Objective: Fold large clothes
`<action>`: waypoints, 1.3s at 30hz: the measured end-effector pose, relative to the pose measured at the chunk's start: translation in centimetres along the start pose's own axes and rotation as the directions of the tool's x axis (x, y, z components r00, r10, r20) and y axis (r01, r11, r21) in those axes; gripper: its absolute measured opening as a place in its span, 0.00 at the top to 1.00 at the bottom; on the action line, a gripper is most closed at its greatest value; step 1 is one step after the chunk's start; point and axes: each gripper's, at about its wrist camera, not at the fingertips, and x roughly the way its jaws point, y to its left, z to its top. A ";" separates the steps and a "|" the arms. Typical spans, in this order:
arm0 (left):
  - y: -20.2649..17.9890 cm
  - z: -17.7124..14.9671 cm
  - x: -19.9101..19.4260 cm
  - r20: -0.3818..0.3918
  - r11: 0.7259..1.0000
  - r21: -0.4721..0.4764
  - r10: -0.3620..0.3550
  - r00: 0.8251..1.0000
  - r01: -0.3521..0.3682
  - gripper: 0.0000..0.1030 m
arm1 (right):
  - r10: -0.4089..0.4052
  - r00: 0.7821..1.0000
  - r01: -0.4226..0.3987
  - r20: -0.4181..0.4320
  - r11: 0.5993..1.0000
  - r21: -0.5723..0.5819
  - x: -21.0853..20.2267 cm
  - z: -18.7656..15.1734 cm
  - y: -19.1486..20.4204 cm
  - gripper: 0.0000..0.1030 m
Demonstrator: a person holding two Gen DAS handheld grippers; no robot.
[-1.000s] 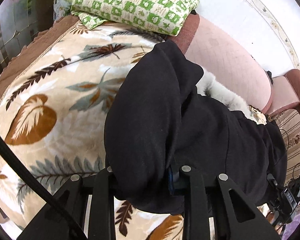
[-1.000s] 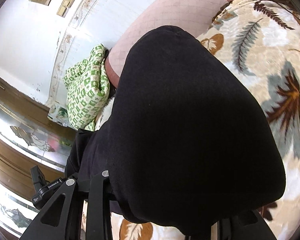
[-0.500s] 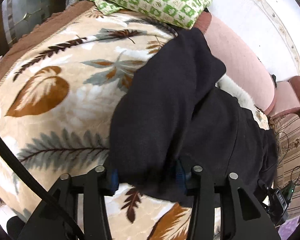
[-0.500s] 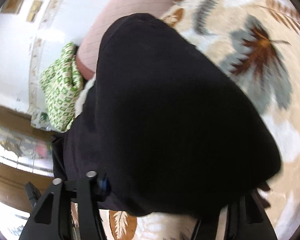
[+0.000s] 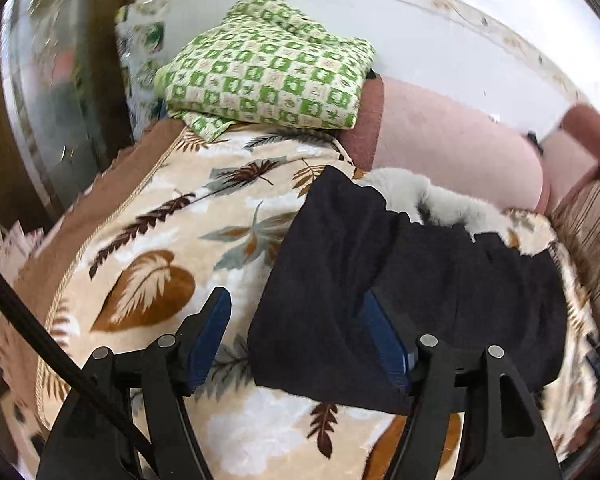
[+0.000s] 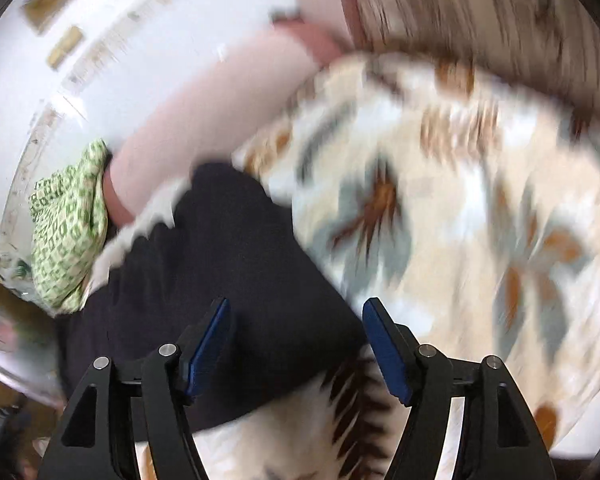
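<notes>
A black garment with a white furry collar [image 5: 440, 204] lies folded on the leaf-print blanket [image 5: 140, 248]. In the left wrist view the garment [image 5: 380, 272] sits ahead and right of my left gripper [image 5: 296, 320], which is open and above its near edge, holding nothing. In the right wrist view the garment [image 6: 220, 272] lies ahead and left of my right gripper [image 6: 296, 320], which is open and empty over the garment's near corner. The right view is blurred by motion.
A folded green-and-white checked cloth [image 5: 268, 68] lies at the far end of the bed against the pink headboard cushion [image 5: 452, 148]. It also shows in the right wrist view [image 6: 68, 228]. A wooden cabinet with mirrored panel [image 5: 40, 100] stands left. The blanket [image 6: 460, 200] spreads right.
Both grippers opened and let go of the black garment, then pulled back from it. The garment now lies flat on the blanket.
</notes>
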 end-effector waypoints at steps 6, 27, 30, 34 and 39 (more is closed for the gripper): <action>-3.1 2.6 5.0 -0.039 0.999 0.044 0.029 0.999 -0.028 0.34 | 0.147 0.989 -0.149 -0.025 0.961 -0.233 3.5 2.3 5.4 0.38; 1.6 4.5 24.7 -0.250 0.970 -0.220 0.042 0.967 -0.099 0.11 | 0.068 0.962 -0.116 -0.265 0.978 -0.171 22.2 5.3 5.8 0.20; 2.5 4.1 25.5 -0.259 0.956 -0.286 -0.008 0.966 -0.068 0.04 | 0.069 0.963 -0.116 -0.261 0.979 -0.169 22.3 5.1 5.9 0.19; 3.5 3.9 24.7 -0.272 0.937 -0.349 -0.071 0.960 -0.030 0.04 | 0.063 0.967 -0.108 -0.246 0.979 -0.173 22.1 5.1 6.2 0.18; 3.8 4.6 19.0 -0.227 0.913 -0.408 -0.130 0.965 0.027 0.07 | 0.008 0.991 -0.038 -0.130 0.974 -0.225 18.2 6.5 7.9 0.18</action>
